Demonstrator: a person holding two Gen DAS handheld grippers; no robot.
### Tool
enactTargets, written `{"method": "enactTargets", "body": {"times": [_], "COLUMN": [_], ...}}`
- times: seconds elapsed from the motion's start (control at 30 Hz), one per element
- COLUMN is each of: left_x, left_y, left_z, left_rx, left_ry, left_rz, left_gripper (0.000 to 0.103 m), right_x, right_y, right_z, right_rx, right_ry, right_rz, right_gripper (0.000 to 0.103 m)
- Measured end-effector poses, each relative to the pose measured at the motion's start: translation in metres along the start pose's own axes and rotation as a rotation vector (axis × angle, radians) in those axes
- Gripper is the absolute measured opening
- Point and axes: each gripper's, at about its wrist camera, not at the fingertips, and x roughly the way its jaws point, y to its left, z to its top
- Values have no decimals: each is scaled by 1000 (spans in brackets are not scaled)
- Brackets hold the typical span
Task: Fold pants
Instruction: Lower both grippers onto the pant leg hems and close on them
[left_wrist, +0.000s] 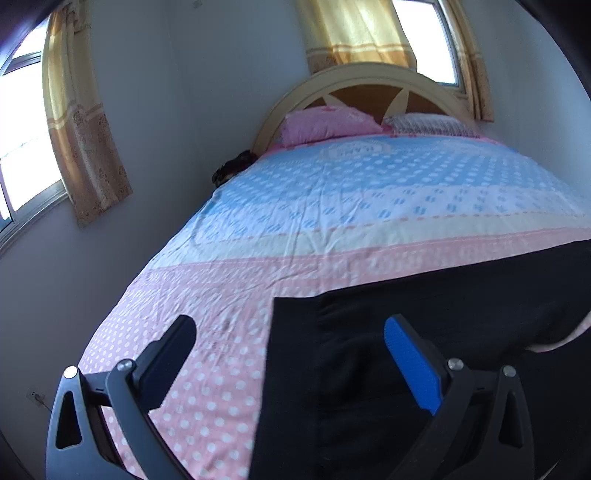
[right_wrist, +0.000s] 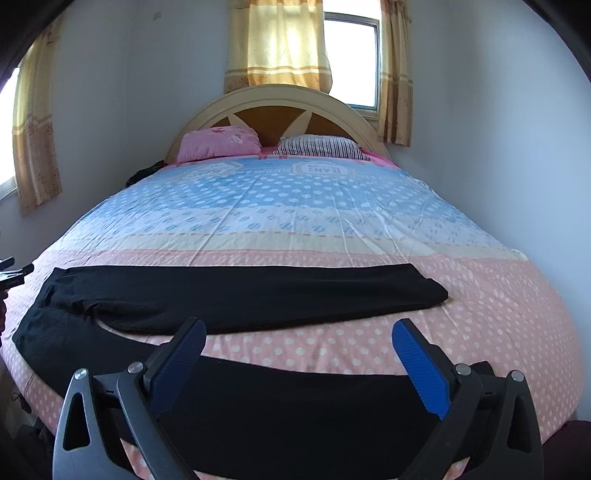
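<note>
Black pants lie spread across the near, pink dotted part of the bed. In the right wrist view one leg runs left to right, ending at a cuff on the right, and the other leg curves along the bed's front edge under my right gripper, which is open and holds nothing. The waist end is at the left. In the left wrist view the pants fill the lower right. My left gripper is open above the waist corner, one finger over the sheet, the blue-padded finger over the black cloth.
The bed has a blue, white and pink dotted sheet. A pink pillow and a striped pillow sit by the arched headboard. Walls stand close on both sides, with curtained windows. A dark bundle lies at the bed's far left corner.
</note>
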Motion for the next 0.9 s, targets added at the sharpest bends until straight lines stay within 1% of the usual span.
{"method": "enactTargets", "body": {"times": [0.07, 0.1, 0.13, 0.17, 0.23, 0.27, 0.3, 0.33, 0.4, 0.47, 0.53, 0.6, 0.7, 0.77, 0.83, 0.87, 0.9], "left_x": [27, 39, 50, 60, 78, 87, 95, 102, 116, 128, 133, 136, 140, 141, 138, 137, 135], "left_y": [14, 19, 23, 24, 23, 24, 22, 19, 17, 20, 21, 22, 18, 16, 17, 17, 16], "left_z": [3, 4, 5, 7, 8, 9, 9, 9, 7, 6, 4, 4, 4, 5, 6, 6, 6], "left_rx": [-5, -17, -33, -47, -62, -63, -64, -61, -59, -66, -83, -92, -76, -67, -64, -54, -44], "left_ry": [55, 76, 97, 116, 156, 175, 192, 211, 241, 267, 282, 286, 295, 289, 280, 274, 269], "left_rz": [4, 2, -14, -35, -85, -101, -117, -134, -154, -183, -219, -259, -289, -292, -303, -307, -305], "left_gripper": [103, 103, 102, 100, 93, 87, 81, 79, 70, 64, 60, 50, 43, 42, 31, 21, 19], "right_x": [18, 28, 37, 48, 66, 75, 84, 92, 103, 109, 113, 120, 131, 140, 149, 154, 158], "right_y": [-20, -30, -38, -47, -56, -61, -66, -72, -84, -90, -95, -101, -112, -120, -132, -139, -146], "right_z": [9, 12, 15, 17, 20, 21, 22, 22, 25, 27, 29, 31, 35, 37, 41, 43, 46], "right_rx": [49, 77, 106, 136, 145, 147, 156, 170, 206, 217, 213, 215, 218, 223, 238, 246, 251], "right_ry": [40, 69, 97, 124, 160, 174, 190, 207, 223, 221, 217, 220, 232, 242, 255, 259, 260], "right_rz": [10, 27, 43, 44, 28, 22, 20, 18, 7, -6, -21, -34, -61, -83, -102, -115, -130], "right_gripper": [89, 86, 79, 74, 73, 72, 70, 67, 66, 66, 66, 66, 66, 66, 66, 66, 66]}}
